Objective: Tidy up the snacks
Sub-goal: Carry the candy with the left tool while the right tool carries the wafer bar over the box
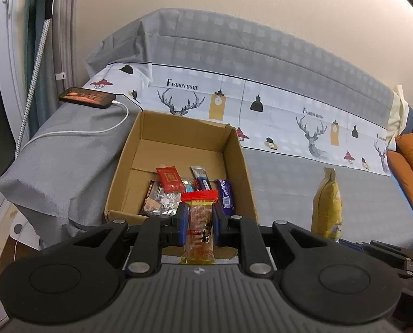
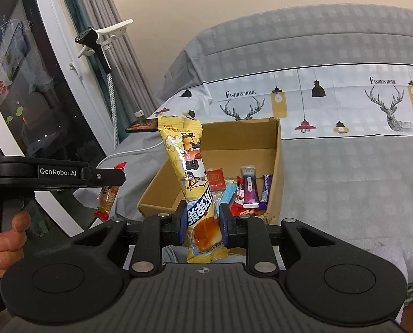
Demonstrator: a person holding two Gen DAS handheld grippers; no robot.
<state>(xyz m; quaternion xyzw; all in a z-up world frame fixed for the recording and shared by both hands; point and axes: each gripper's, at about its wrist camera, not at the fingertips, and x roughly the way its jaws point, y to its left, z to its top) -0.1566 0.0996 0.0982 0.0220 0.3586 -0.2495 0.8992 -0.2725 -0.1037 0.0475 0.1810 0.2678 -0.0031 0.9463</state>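
Gripping the left tongs [image 1: 199, 223]: a clear orange snack [image 1: 199, 230], red-topped.

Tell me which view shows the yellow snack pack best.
The right wrist view: the yellow snack pack stands upright, clamped in the right tongs, its printed front fully visible before the cardboard box. The left wrist view shows only its side edge at the right.
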